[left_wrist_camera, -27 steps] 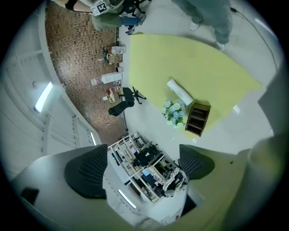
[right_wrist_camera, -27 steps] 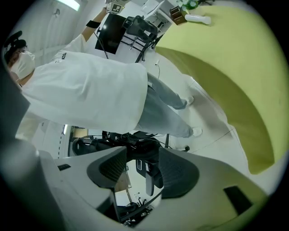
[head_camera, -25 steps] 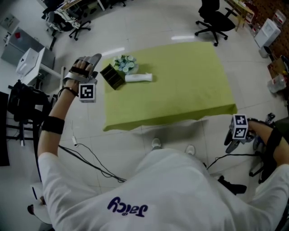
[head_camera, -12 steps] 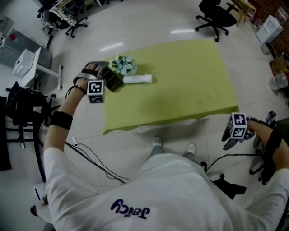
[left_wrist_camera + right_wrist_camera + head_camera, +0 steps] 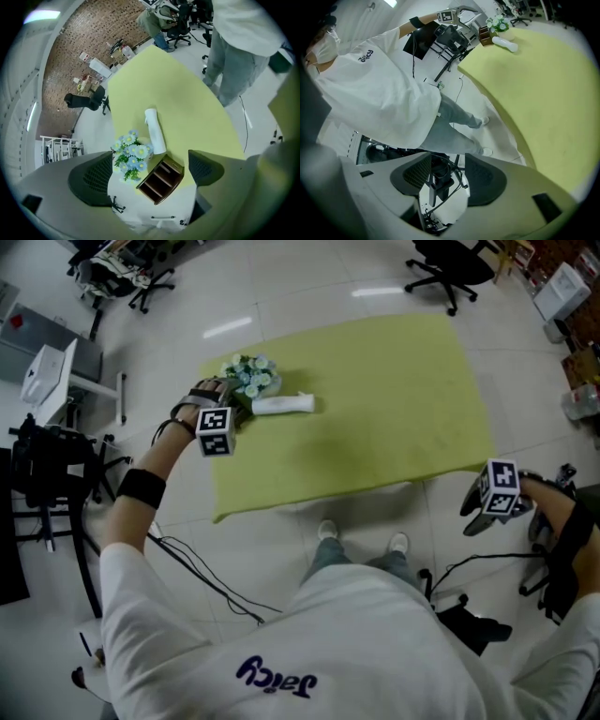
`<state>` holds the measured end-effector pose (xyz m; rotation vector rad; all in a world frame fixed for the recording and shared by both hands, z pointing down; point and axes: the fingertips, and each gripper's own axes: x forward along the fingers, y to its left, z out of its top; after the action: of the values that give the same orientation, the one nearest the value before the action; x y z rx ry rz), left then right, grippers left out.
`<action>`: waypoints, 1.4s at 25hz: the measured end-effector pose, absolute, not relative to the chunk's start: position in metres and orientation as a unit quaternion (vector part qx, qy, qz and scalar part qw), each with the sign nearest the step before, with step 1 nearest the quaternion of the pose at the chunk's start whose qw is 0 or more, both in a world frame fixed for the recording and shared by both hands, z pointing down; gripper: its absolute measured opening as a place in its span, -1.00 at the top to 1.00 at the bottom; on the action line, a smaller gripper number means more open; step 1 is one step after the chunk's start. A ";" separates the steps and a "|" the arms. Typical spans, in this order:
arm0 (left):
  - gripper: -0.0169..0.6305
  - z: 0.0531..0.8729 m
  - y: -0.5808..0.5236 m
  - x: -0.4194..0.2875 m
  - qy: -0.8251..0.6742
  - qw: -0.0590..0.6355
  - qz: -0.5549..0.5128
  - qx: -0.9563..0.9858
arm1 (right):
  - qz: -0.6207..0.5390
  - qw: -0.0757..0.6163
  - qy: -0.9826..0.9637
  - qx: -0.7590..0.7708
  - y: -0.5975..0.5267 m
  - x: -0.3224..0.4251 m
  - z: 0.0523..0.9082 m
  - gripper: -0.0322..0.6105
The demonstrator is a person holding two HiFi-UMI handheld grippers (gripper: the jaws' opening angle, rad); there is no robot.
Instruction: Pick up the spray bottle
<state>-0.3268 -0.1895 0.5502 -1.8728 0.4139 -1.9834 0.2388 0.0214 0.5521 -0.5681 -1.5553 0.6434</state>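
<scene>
The left gripper — wide open, empty — is nearer; the spray bottle lies just right, long axis left-right.

Beyond the left gripper's spread jaws, the spray bottle's near end slips behind the flowers, and which end bears the nozzle cannot be told. In the head view, the hand on that gripper mostly hides the wooden organizer.

Spray bottle on table, flowers just behind, organizer beside flowers.
</scene>
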 end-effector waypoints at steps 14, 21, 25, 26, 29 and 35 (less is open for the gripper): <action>-0.63 0.612 -0.189 -0.290 0.112 0.099 -0.671 -0.726 | 0.206 0.644 -0.693 -0.249 -0.030 0.222 0.544 0.22; -0.63 0.650 -0.192 -0.278 0.101 0.069 -0.670 -0.732 | 0.134 0.632 -0.730 -0.221 -0.062 0.208 0.535 0.16; -0.63 0.671 -0.197 -0.274 0.105 0.045 -0.670 -0.733 | 0.090 0.624 -0.752 -0.194 -0.078 0.203 0.531 0.07; -0.63 0.676 -0.199 -0.273 0.107 0.041 -0.669 -0.734 | 0.081 0.625 -0.753 -0.190 -0.081 0.203 0.530 0.07; -0.63 0.688 -0.205 -0.267 0.113 0.028 -0.665 -0.738 | 0.069 0.627 -0.754 -0.185 -0.087 0.205 0.528 0.07; -0.63 0.712 -0.215 -0.258 0.120 0.018 -0.676 -0.727 | 0.054 0.634 -0.747 -0.191 -0.099 0.214 0.529 0.07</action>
<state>-0.2580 -0.2151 0.7117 -2.2579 0.3714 -2.1011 0.2140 -0.0987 0.5291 -0.4367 -1.7080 0.1238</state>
